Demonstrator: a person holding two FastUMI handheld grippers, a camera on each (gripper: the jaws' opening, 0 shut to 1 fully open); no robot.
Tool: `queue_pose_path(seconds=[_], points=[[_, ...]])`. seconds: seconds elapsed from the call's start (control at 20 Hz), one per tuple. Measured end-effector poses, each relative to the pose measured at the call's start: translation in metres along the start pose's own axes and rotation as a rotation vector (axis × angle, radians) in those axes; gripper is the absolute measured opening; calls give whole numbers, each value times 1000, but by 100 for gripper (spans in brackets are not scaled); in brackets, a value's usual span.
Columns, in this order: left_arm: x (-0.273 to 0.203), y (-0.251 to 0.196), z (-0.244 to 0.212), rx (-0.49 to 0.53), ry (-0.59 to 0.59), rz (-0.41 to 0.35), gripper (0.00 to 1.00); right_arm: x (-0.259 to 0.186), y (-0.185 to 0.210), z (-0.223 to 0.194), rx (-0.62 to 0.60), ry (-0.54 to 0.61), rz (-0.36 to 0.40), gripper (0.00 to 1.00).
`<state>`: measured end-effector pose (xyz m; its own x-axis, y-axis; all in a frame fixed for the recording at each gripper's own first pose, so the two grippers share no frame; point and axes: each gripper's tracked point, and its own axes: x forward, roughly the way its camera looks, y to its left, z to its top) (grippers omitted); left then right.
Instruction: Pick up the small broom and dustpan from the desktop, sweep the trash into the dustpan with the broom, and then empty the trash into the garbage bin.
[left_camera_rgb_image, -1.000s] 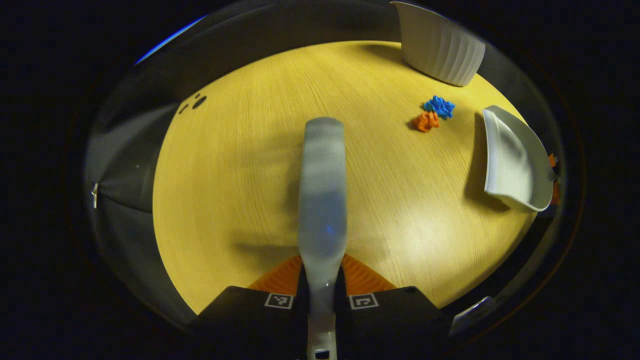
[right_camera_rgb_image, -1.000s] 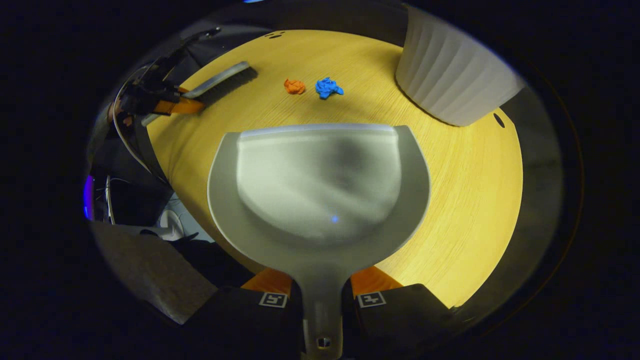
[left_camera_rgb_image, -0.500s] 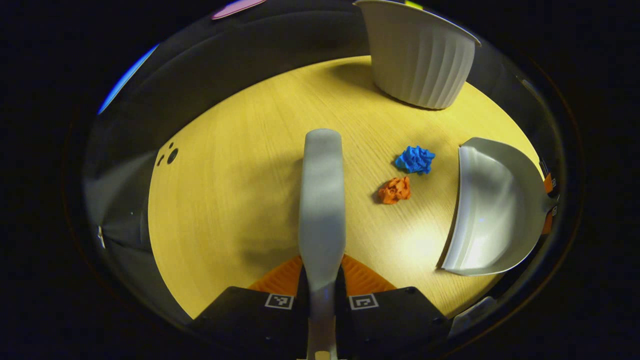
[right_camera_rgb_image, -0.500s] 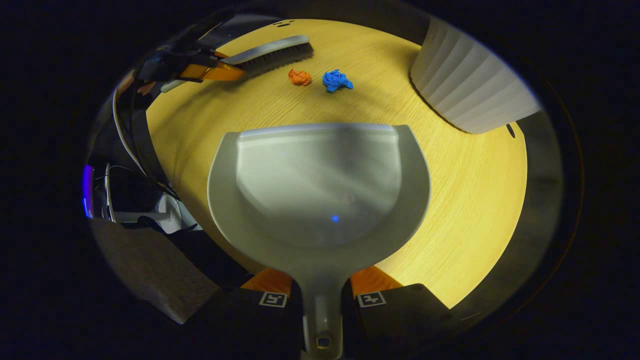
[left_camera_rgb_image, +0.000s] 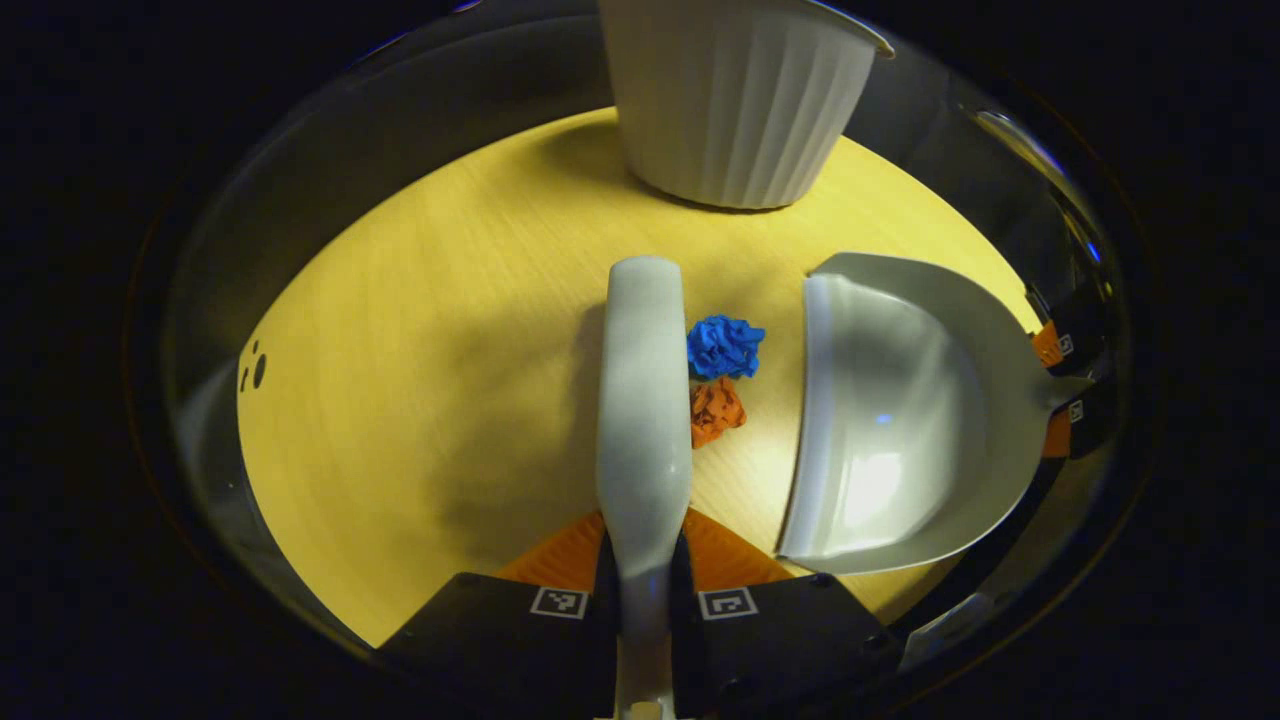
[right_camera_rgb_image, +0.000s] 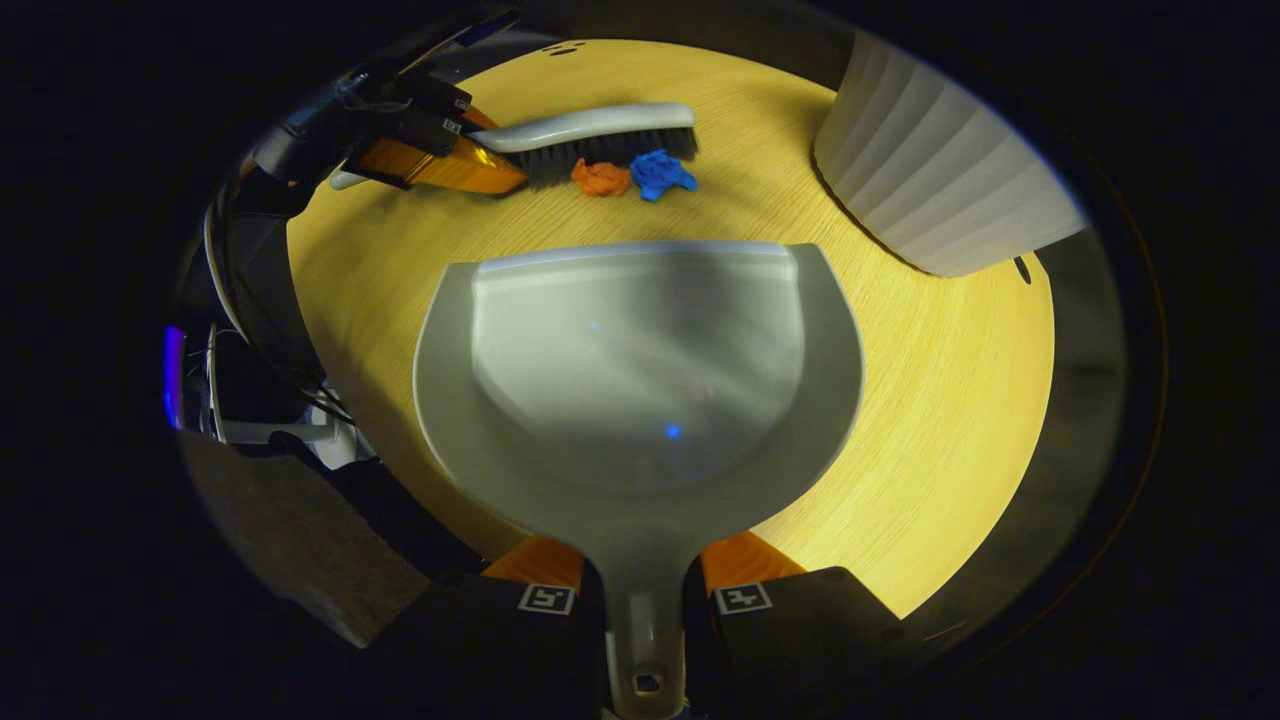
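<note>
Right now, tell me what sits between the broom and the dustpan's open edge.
In the left gripper view, the blue paper wad and orange paper wad lie against the broom; bare desktop separates them from the dustpan.

The desktop (left_camera_rgb_image: 450, 330) looked like pale wood with a fine grain and a low sheen. The dustpan (right_camera_rgb_image: 640, 380) and the broom (left_camera_rgb_image: 643, 400) back seemed smooth grey plastic, faintly glossy, and the broom's bristles (right_camera_rgb_image: 610, 150) were dark and matt. The garbage bin (left_camera_rgb_image: 735, 100) was ribbed, matt white plastic. The blue scrap (left_camera_rgb_image: 725, 347) and orange scrap (left_camera_rgb_image: 716, 410) looked like crumpled paper.
</note>
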<state>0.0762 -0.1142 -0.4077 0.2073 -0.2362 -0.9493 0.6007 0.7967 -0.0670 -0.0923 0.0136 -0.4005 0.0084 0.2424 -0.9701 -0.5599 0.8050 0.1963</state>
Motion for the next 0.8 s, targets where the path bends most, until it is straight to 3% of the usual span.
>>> queue_pose_path(seconds=[0.25,0.4,0.65,0.7,0.8], points=[[-10,-45,2,72,20,-182,25,9,-12,0,-45,-33,-14,39],[-15,-53,-5,44,26,-210,28,11,-9,0,-38,-73,-14,39],[-28,-46,-6,-73,-63,-134,24,15,-8,3,-7,-159,-29,36],[-37,-36,-13,-124,-103,-92,26,12,-7,7,2,-200,-45,39],[-42,12,-46,-270,-149,80,26,-2,0,4,83,-194,-44,39]])
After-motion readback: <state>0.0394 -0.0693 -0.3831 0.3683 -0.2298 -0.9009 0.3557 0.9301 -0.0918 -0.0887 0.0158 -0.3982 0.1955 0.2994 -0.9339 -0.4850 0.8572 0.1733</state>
